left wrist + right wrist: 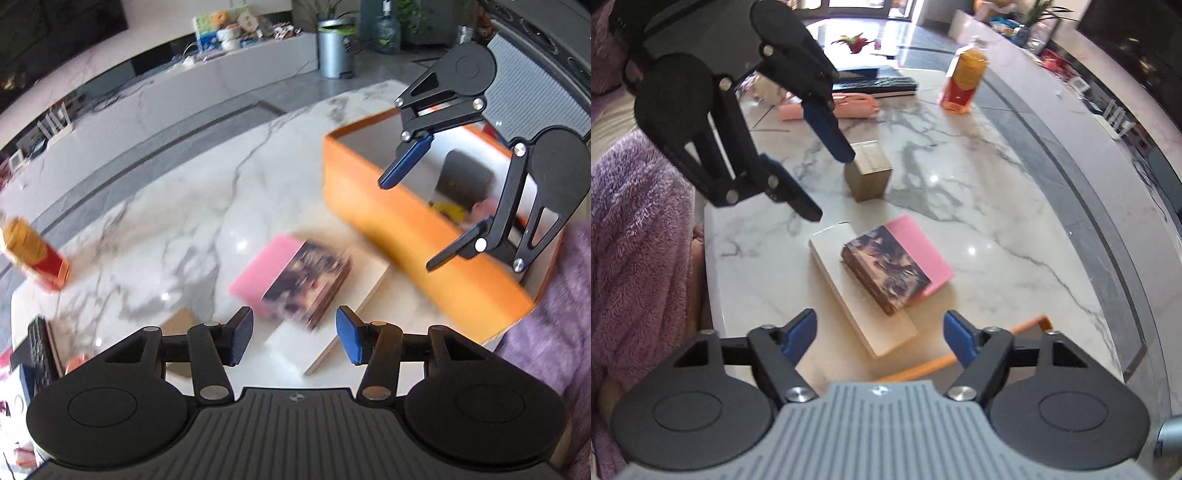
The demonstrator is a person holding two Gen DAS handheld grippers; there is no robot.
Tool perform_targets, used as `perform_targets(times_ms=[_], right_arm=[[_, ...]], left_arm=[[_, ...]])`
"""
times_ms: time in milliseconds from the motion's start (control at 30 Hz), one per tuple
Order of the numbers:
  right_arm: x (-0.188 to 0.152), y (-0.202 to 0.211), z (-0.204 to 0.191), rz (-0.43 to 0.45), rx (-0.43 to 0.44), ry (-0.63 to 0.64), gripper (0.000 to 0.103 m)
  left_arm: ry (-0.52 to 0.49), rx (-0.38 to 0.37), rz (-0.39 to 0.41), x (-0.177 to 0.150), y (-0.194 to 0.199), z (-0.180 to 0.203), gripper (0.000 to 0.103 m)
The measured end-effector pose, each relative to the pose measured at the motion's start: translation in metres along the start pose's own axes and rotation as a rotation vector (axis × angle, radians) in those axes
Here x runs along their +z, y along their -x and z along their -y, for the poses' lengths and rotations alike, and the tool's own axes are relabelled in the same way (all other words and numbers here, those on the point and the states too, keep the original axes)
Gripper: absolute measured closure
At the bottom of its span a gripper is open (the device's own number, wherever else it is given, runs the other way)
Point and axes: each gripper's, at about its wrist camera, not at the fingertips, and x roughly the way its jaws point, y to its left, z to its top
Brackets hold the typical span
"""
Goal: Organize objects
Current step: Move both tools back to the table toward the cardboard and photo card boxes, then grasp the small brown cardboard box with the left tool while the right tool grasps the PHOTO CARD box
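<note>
A pink box with a dark printed end (291,280) (897,267) lies across a flat white box (332,325) (860,295) on the marble table (192,206). My left gripper (293,338) is open and empty, hovering just before these boxes; it also shows in the right wrist view (827,184). My right gripper (879,338) is open and empty above the boxes' near end; in the left wrist view it (406,225) hangs over an orange storage box (399,221) that holds a dark box and small items.
A small tan box (870,171) stands beyond the white box. A red-and-gold carton (35,254) (964,83) stands at the table's far side. A keyboard (875,85) and pink items (849,105) lie at the far edge. A purple fleece sleeve (635,236) is at left.
</note>
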Motion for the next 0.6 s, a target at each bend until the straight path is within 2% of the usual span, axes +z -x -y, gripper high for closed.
perform_targets(times_ms=[167, 333, 400, 467, 533, 600], right_arm=[[0.014, -0.05, 0.004, -0.044, 0.021, 0.086, 0.033], [0.039, -0.092, -0.002, -0.108, 0.034, 0.137, 0.033], [0.044, -0.105, 0.0, -0.139, 0.04, 0.159, 0.033], [0.055, -0.117, 0.005, -0.168, 0.043, 0.192, 0.032], [0.06, -0.122, 0.003, -0.186, 0.049, 0.226, 0.031], [0.062, -0.127, 0.002, -0.198, 0.062, 0.254, 0.025]], left_arm=[[0.031, 0.072, -0.042, -0.034, -0.011, -0.031, 0.036], [0.133, 0.087, -0.035, -0.037, -0.033, -0.068, 0.028], [0.103, 0.097, -0.042, -0.035, -0.04, -0.074, 0.027], [0.024, 0.1, -0.051, -0.031, -0.05, -0.077, 0.022], [-0.06, 0.079, -0.068, -0.03, -0.057, -0.08, 0.02], [-0.136, 0.051, -0.103, -0.028, -0.065, -0.082, 0.019]])
